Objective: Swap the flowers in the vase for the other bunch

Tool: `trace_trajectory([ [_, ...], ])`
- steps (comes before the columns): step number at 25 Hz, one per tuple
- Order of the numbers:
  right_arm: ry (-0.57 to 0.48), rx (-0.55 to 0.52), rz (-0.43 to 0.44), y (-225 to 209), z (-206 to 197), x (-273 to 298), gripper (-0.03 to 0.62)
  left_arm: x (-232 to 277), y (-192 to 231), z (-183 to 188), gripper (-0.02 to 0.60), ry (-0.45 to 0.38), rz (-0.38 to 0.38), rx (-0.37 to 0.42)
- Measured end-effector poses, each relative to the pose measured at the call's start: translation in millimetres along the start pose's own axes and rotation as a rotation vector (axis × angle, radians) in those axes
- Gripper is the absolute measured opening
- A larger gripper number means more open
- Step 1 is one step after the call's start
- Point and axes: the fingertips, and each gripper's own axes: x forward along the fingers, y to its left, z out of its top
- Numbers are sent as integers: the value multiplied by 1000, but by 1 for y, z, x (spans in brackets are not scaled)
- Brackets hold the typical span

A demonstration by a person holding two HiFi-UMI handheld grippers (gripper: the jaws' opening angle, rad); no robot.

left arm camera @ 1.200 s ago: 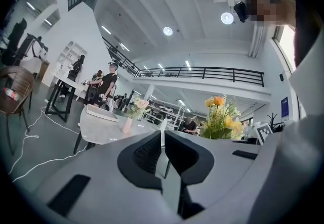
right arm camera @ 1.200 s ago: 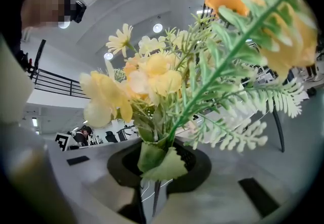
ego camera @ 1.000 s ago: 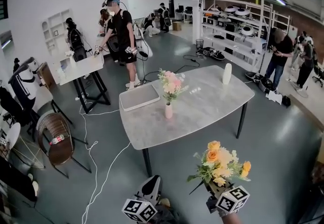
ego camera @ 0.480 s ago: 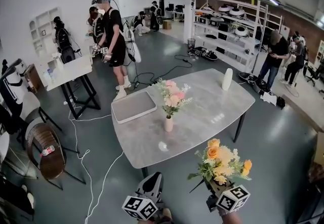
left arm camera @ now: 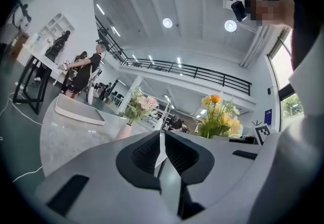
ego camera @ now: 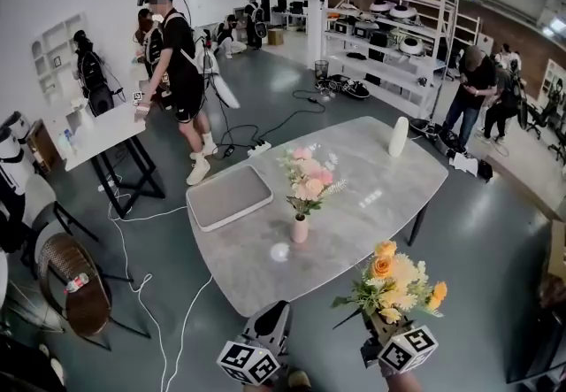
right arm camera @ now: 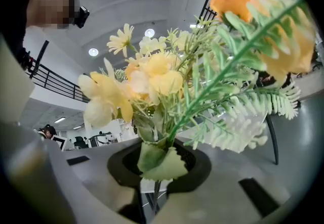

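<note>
**One bunch gripped, one bunch standing**

The right gripper (ego camera: pixel 380 334) has its jaws closed on the green stems of a bunch of yellow and orange artificial flowers (ego camera: pixel 394 279). The bunch is held upright with the blooms above the jaws. In the right gripper view (right arm camera: pixel 154 187) the stems pass down between the two jaws, and leaves spread just above them.

The left gripper (ego camera: pixel 269 318) is beside it, jaws pressed together with nothing between them. Both grippers are off the near edge of the grey marble-patterned table (ego camera: pixel 371 196).

Near the middle of the table a small pink vase (ego camera: pixel 300 228) stands upright with a bunch of pink and cream flowers (ego camera: pixel 309 178) in it. A light grey rectangular tray (ego camera: pixel 228 196) lies to the vase's left, apart from it. A white cylindrical bottle (ego camera: pixel 399 136) stands near the far right end.
</note>
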Motion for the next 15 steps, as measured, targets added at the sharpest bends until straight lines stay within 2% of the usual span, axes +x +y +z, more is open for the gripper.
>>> trace_trajectory([
  [8, -29, -41, 3, 11, 0, 40, 80, 25, 23, 1, 23, 26, -32, 14],
  [15, -52, -116, -59, -4, 7, 76, 80, 57, 45, 5, 23, 13, 21, 95],
])
